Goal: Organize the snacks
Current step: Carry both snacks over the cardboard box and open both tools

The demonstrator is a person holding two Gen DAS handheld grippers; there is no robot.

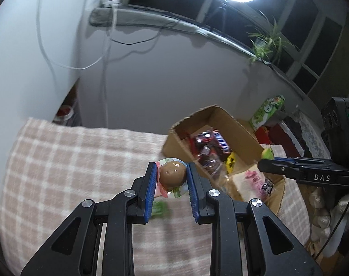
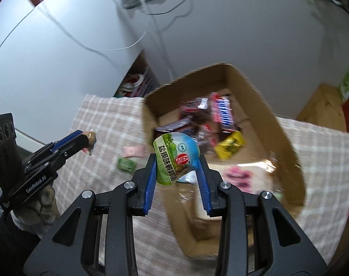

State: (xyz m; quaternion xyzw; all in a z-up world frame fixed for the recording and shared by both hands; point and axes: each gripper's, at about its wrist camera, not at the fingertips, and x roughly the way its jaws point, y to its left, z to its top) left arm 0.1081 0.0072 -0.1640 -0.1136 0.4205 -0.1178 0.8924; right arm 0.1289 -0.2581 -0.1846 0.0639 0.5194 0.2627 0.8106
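- Left gripper (image 1: 171,174): jaws nearly closed, clamped on a packaged brown egg snack (image 1: 172,175); held above the checked cloth (image 1: 82,161), just left of the cardboard box (image 1: 220,115).
- Right gripper (image 2: 177,164): jaws partly open, gripping a green-and-blue sealed egg pack (image 2: 175,158) by both sides; pack held over the box's near-left wall, label up.
- Cardboard box sits on the checked cloth, open top; inside are red and dark wrappers (image 2: 197,115), a blue-white bar (image 2: 222,110), a yellow packet (image 2: 231,145), a pink-printed clear bag (image 2: 239,174).
- Loose on the cloth left of the box: a small green packet (image 2: 126,164) and a pink packet (image 2: 133,151), both blurred, contents unclear.
- Green carton (image 1: 266,112) stands beyond the box, apart from it.
- Surface under the cloth possibly a counter; can't tell.
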